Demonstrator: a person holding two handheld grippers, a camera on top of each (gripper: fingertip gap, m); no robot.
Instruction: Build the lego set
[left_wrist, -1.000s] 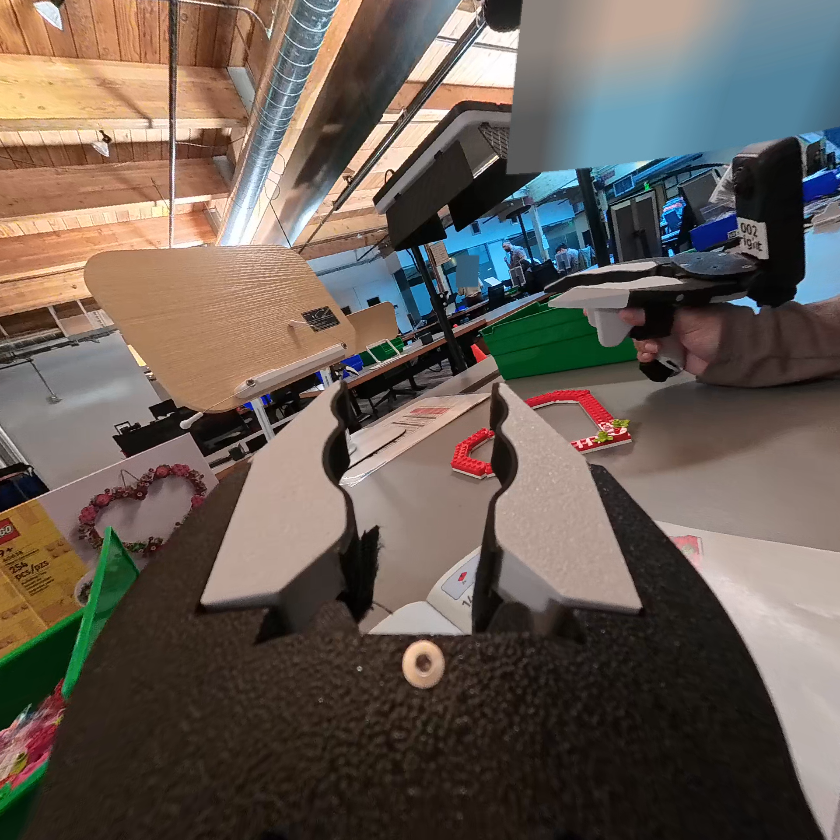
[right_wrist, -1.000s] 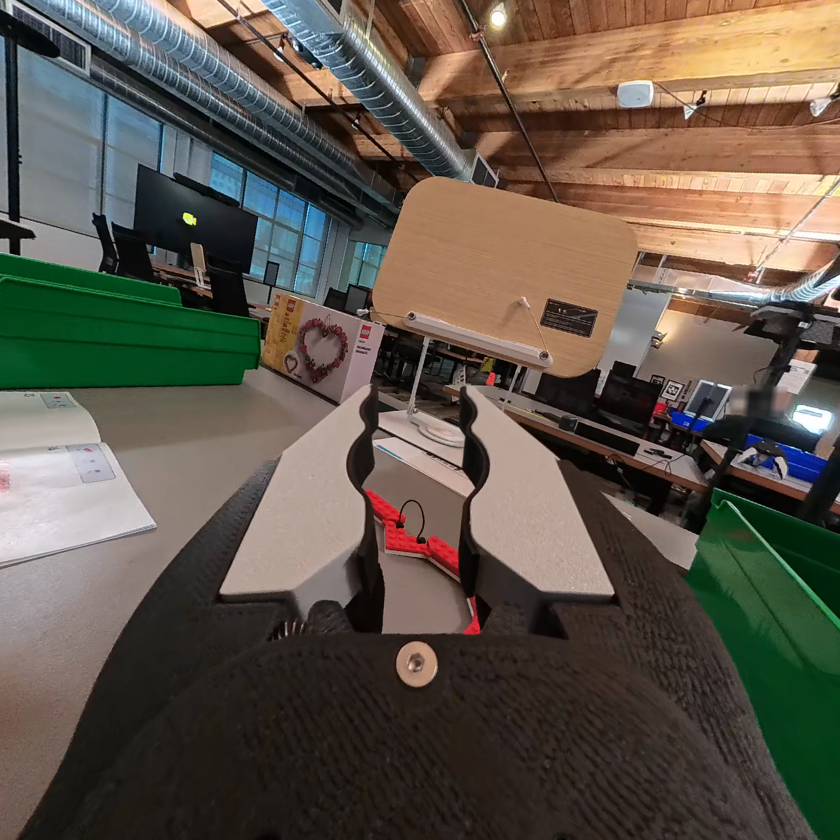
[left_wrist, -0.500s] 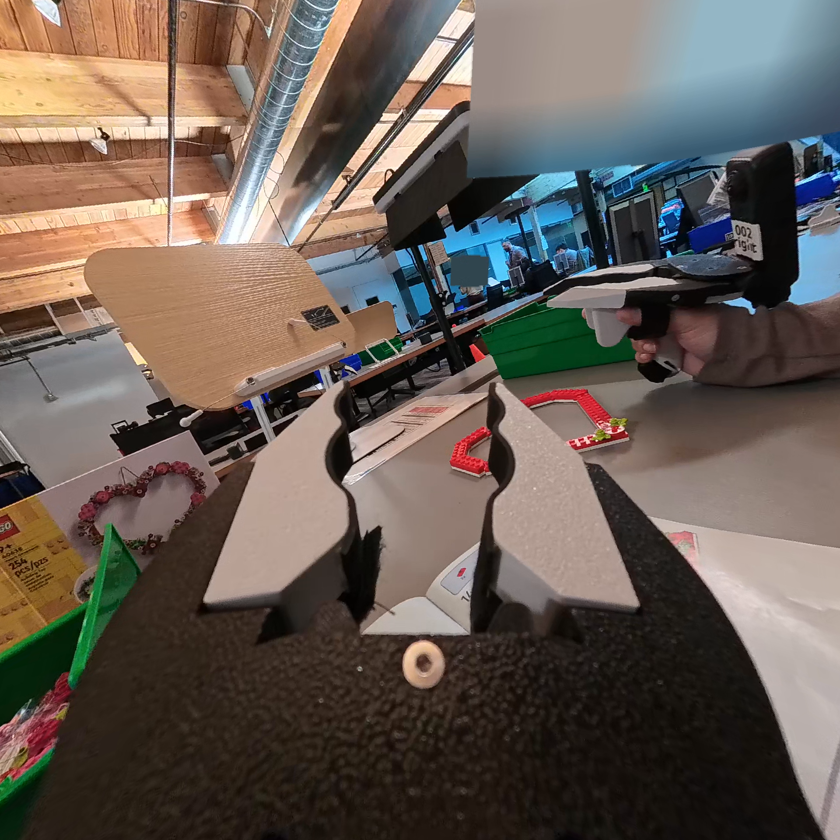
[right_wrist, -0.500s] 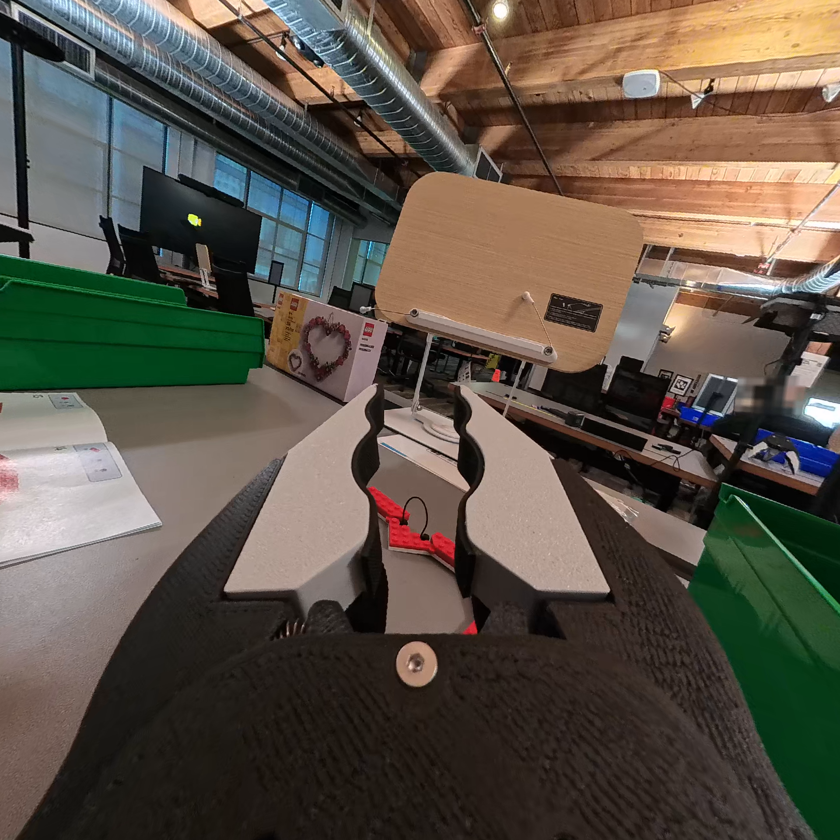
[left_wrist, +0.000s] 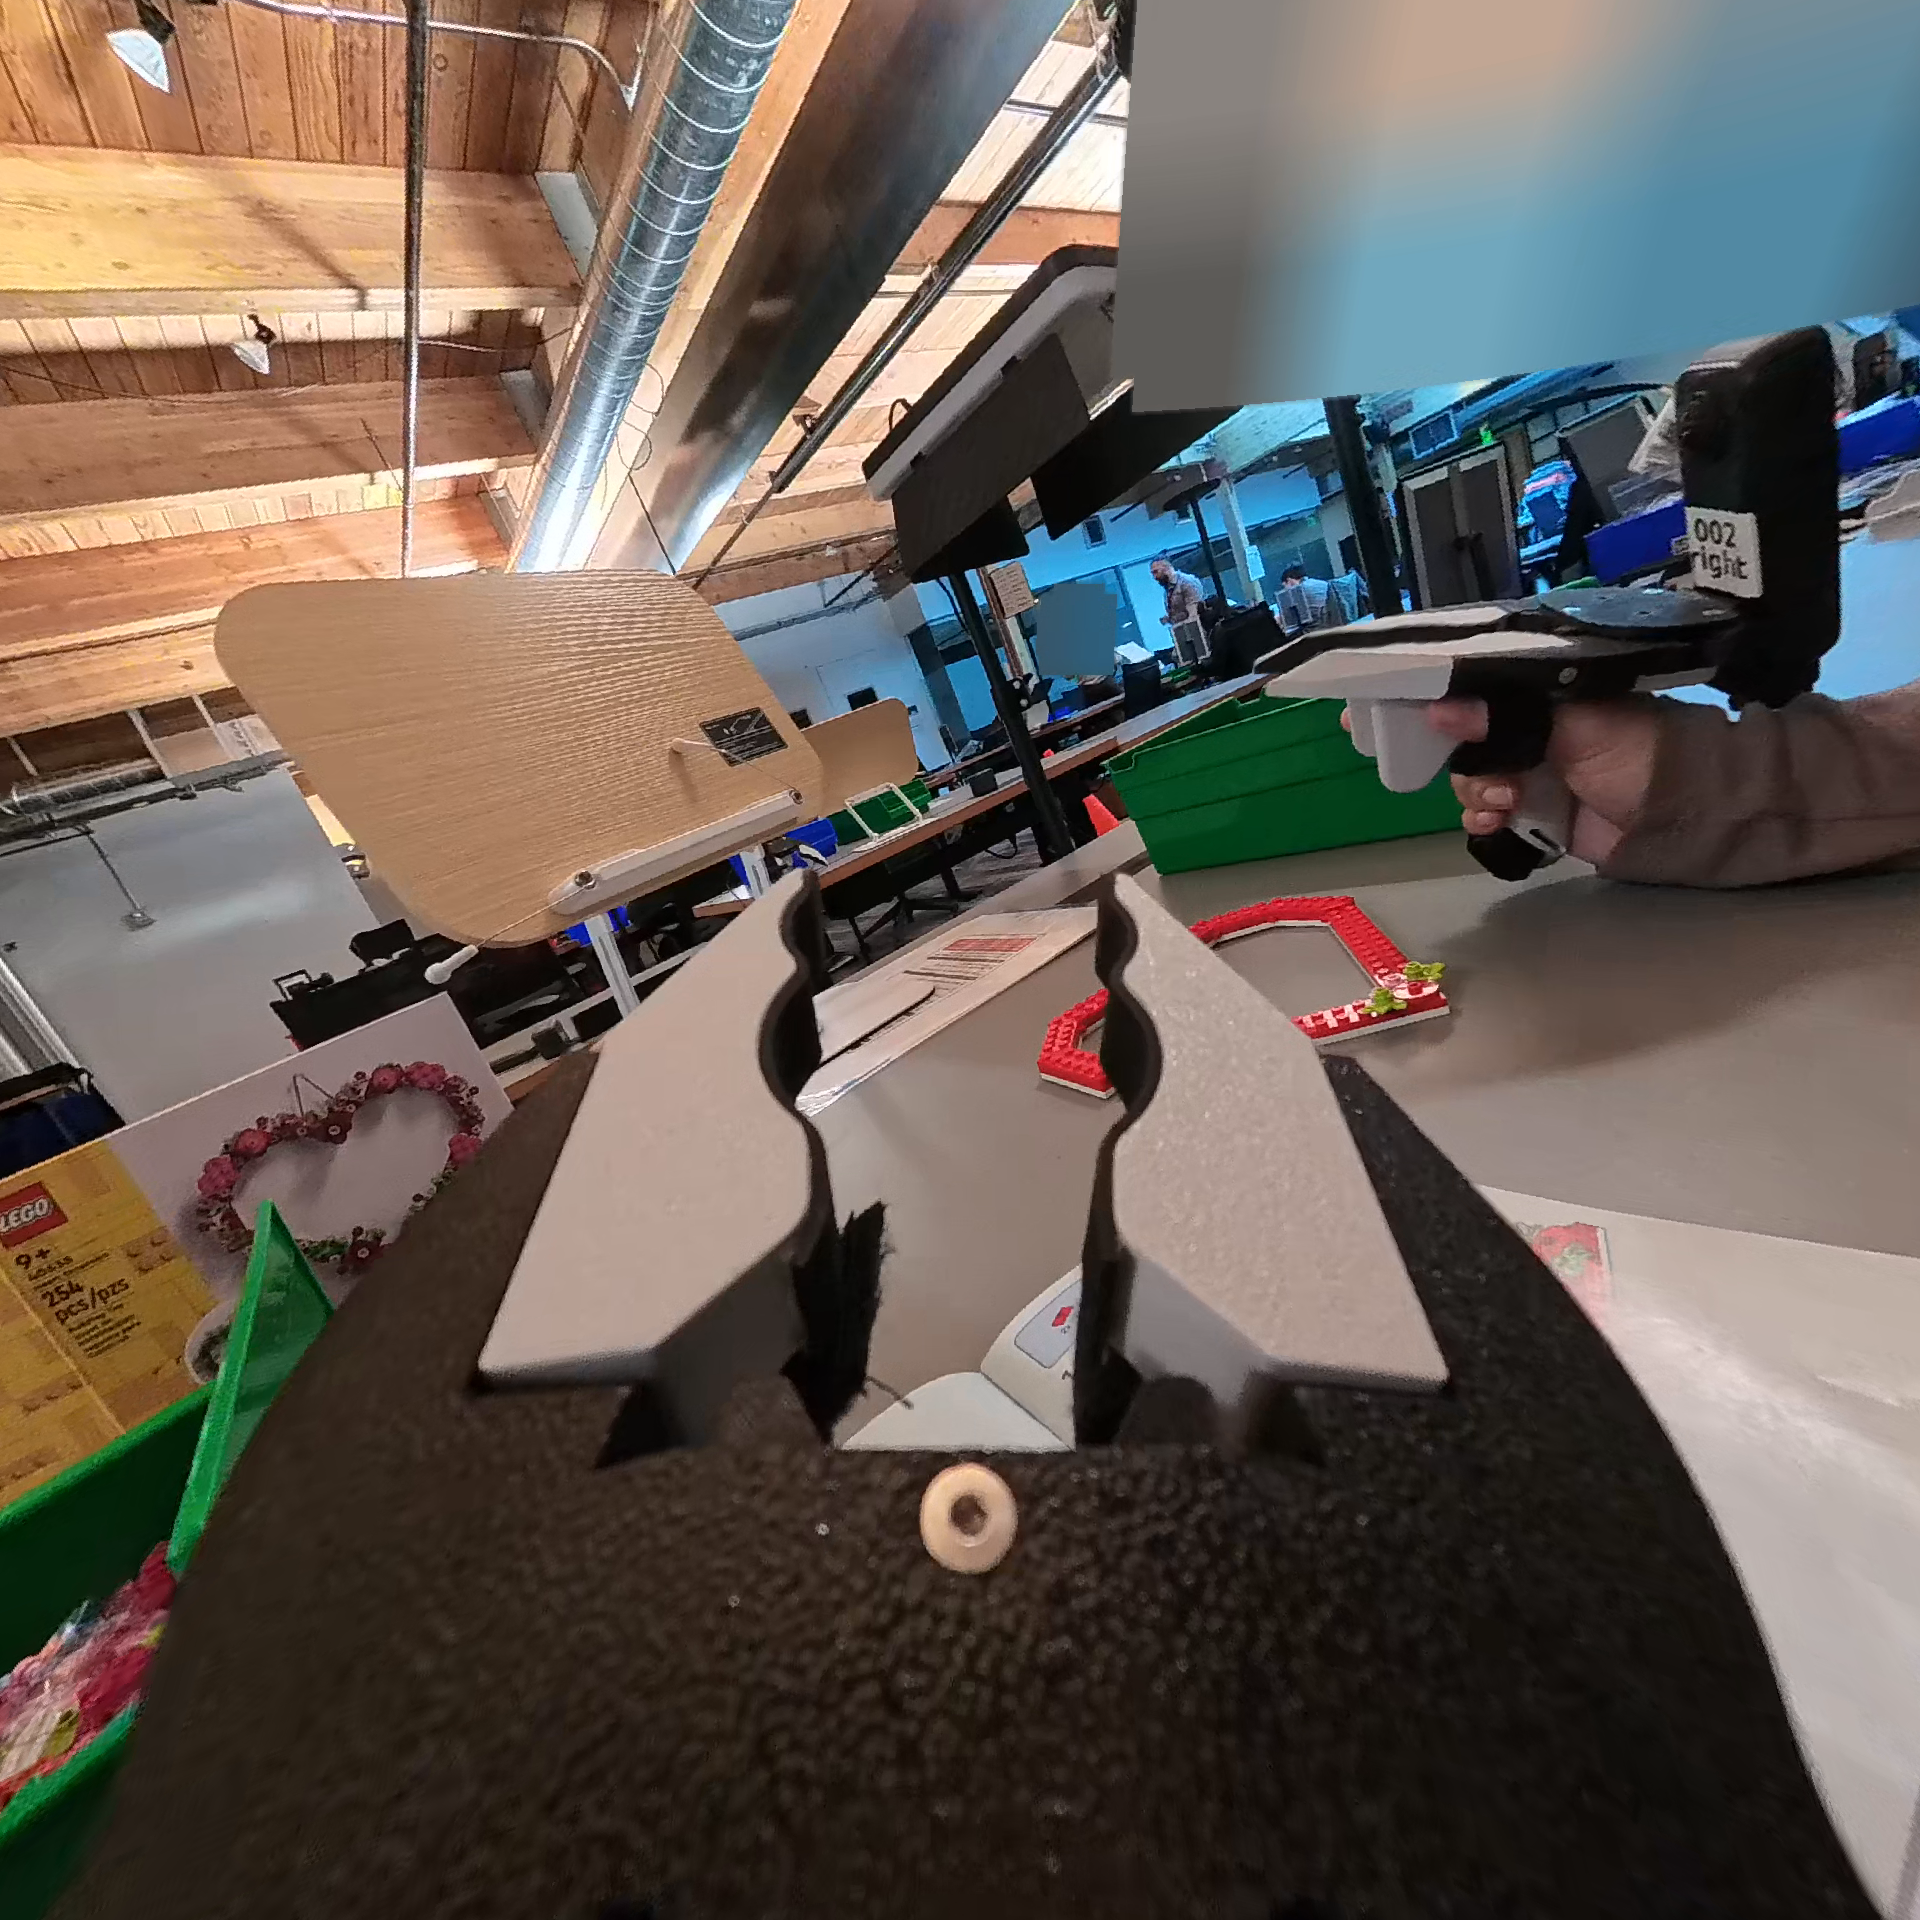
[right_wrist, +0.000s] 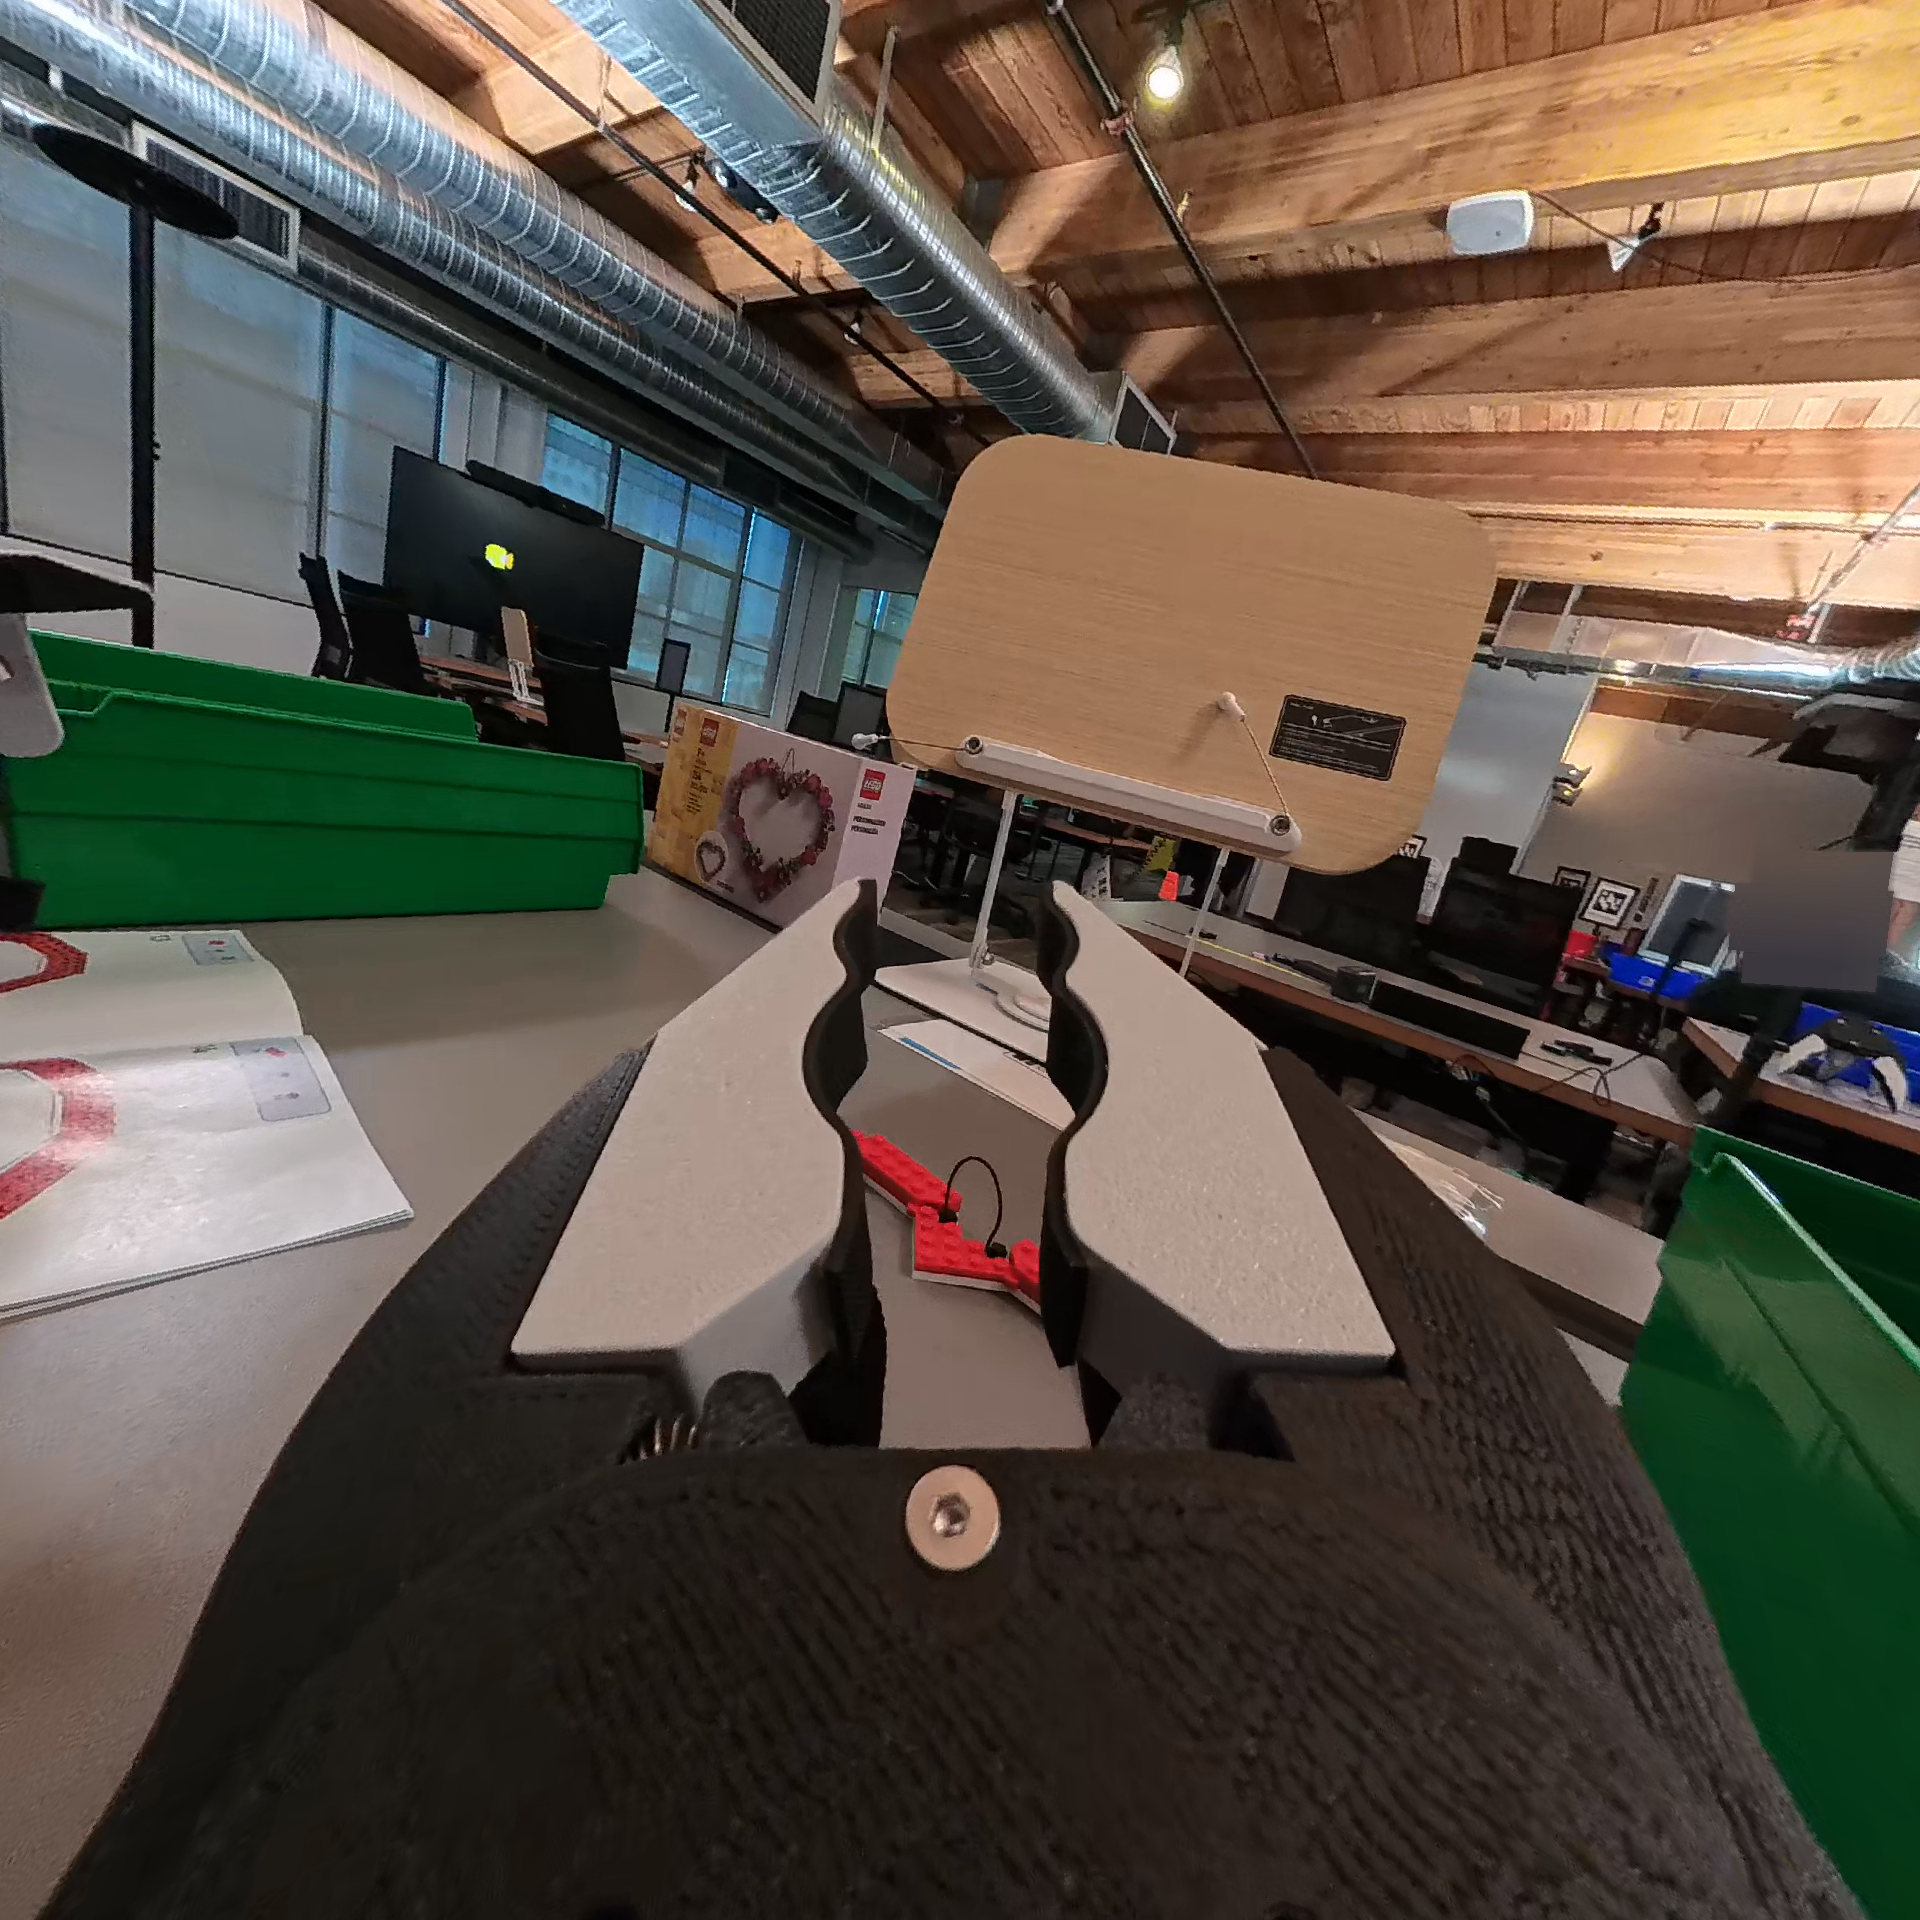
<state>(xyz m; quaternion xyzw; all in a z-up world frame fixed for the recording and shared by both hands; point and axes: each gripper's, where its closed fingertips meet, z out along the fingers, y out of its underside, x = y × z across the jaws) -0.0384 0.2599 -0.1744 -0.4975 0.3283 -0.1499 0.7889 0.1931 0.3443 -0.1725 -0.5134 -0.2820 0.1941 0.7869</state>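
A red lego heart frame (left_wrist: 1286, 910) lies flat on the grey table (left_wrist: 1662, 1060), with small green and pink flower pieces (left_wrist: 1405, 983) at one corner. My left gripper (left_wrist: 956, 902) is open and empty, raised above the table short of the frame. My right gripper (right_wrist: 956, 899) is open and empty. Between its fingers I see part of the red frame (right_wrist: 940, 1236) with a black cord loop (right_wrist: 977, 1179) on it. The right gripper also shows in the left wrist view (left_wrist: 1351, 670), held by a hand above the frame's far side.
An open instruction booklet (right_wrist: 156, 1122) lies left of the right gripper and also shows in the left wrist view (left_wrist: 1714, 1403). A green bin (left_wrist: 94, 1527) holds pink pieces. The set's box (right_wrist: 779, 821), a wooden book stand (right_wrist: 1184, 644), stacked green bins (right_wrist: 312, 810) and another green bin (right_wrist: 1787, 1434) ring the table. My right fingertips sit around 25 cm from my left ones.
In the left wrist view the right gripper has moved a little to the left above the red frame. The left gripper has stayed still. Both stay open.
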